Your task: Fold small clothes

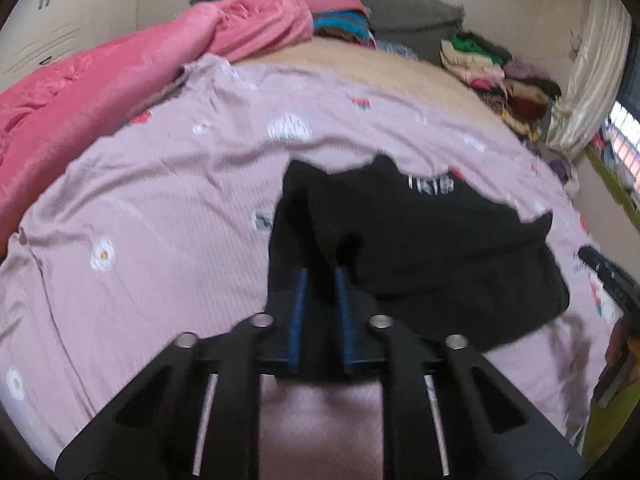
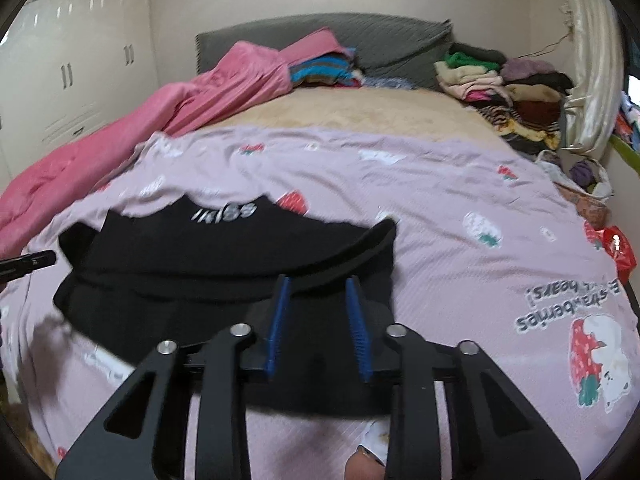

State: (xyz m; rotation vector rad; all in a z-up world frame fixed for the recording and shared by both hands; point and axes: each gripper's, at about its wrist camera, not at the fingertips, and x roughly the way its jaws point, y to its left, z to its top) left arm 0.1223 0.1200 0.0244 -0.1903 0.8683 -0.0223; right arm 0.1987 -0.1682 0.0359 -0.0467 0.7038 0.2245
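Observation:
A small black garment [image 1: 432, 240] with white lettering lies on the pink printed sheet [image 1: 160, 200]; it also shows in the right wrist view [image 2: 224, 264]. My left gripper [image 1: 322, 274] has its blue pads a narrow gap apart, with a raised fold of the garment's left edge between them. My right gripper [image 2: 318, 282] has its pads a little wider apart, over the garment's near right edge, with black cloth running between them. The far garment edge is lifted and curled. The other gripper's tip [image 1: 608, 276] shows at the right edge of the left view.
A pink quilt [image 2: 140, 128] is bunched along the bed's left side. Stacks of folded clothes [image 2: 500, 88] sit at the far right by the grey headboard [image 2: 320, 36]. White wardrobes [image 2: 72, 64] stand at left. A red bag [image 2: 618, 248] lies at the right edge.

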